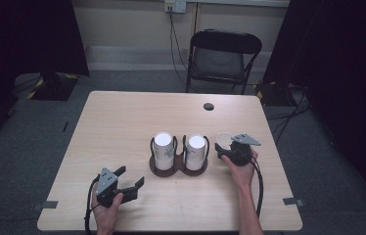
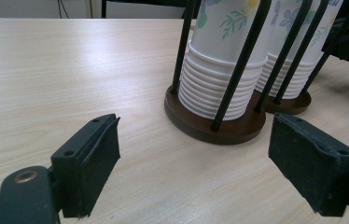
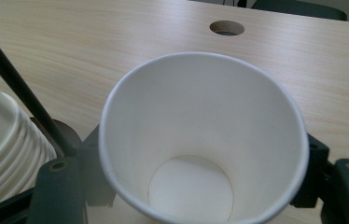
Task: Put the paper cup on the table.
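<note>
Cup (image 3: 200,140) sits clamped between right gripper (image 1: 234,145) jaws, mouth toward the camera, at 3 o'clock of the cup holder (image 1: 178,168), just beside its right stack (image 1: 195,152). Left gripper (image 1: 128,181), at 7 o'clock of the holder, hangs spread and empty above the table (image 1: 122,117). Likely step: carrying one cup clear. Keep squeeze light; the paper wall looks easily crushed. Steer off the holder's black rods (image 2: 242,65).

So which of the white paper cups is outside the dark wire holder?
The single white paper cup clamped in the right gripper; the others sit stacked inside the dark wire holder.
</note>
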The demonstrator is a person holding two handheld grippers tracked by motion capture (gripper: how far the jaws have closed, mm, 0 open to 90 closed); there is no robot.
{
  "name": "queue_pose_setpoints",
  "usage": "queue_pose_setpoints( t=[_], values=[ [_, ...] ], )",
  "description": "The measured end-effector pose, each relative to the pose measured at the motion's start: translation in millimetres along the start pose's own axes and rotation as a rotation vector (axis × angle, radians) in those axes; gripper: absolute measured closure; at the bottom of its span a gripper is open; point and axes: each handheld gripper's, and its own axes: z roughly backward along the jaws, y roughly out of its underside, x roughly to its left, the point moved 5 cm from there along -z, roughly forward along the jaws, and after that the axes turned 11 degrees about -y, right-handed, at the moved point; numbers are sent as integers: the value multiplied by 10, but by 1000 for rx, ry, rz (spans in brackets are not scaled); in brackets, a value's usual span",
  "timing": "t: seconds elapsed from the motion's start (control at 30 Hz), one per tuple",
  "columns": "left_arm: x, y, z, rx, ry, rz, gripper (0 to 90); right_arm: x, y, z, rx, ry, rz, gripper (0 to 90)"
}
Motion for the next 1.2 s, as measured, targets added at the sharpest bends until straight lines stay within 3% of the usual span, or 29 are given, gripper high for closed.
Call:
queue_pose_setpoints(
  t=[0.3,0.47,1.2],
  values=[
    [-5,0,-6,4,-4,-1,160,-14,16,-24,20,-7,-7,253],
    [-3,1,-8,8,0,-1,161,-17,95,-69,53,-13,-39,197],
    [-4,2,-18,16,-4,-2,161,35,192,163,51,-6,-84,147]
  ],
)
